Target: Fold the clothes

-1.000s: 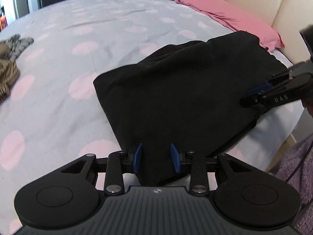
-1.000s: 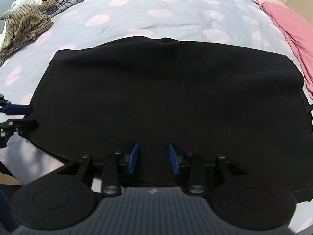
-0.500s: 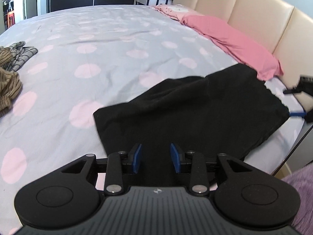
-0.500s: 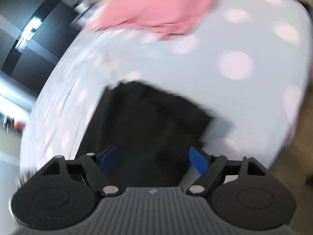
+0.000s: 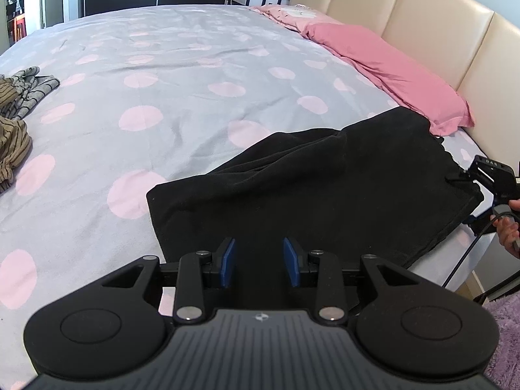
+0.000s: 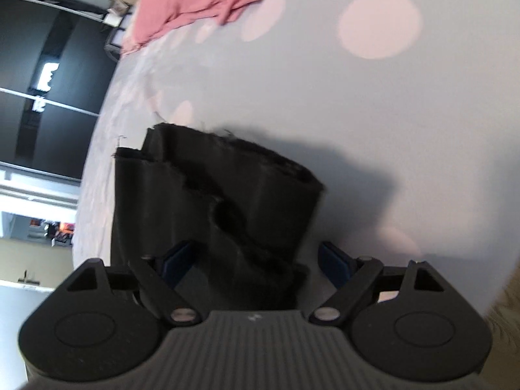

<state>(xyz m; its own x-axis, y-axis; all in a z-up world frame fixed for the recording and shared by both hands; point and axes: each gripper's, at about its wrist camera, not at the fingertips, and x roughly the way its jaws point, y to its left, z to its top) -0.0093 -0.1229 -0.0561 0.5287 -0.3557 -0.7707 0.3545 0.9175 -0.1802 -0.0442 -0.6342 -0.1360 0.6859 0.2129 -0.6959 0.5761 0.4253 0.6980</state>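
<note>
A black garment (image 5: 325, 188) lies folded on the spotted bed cover (image 5: 162, 65), near the bed's front edge. My left gripper (image 5: 259, 261) is over its near edge. The dark cloth runs up between the blue pads, and the jaws stand narrow on it. In the left wrist view my right gripper (image 5: 468, 196) is at the garment's right end, held by a hand (image 5: 510, 230). In its own view the right gripper (image 6: 256, 260) is rolled on its side and its jaws are opening wide. The garment's layered end (image 6: 243, 188) sits between the pads, untouched.
A pink pillow (image 5: 390, 65) lies along the cream headboard (image 5: 422, 16) just beyond the garment. Striped clothes (image 5: 16, 113) are piled at the far left of the bed. A purple rug (image 5: 507, 325) lies on the floor by the bed's edge.
My right gripper left the garment's front edge, swung to its right end, rolled onto its side and opened wide. The left gripper rose a little and the garment settled flatter.
</note>
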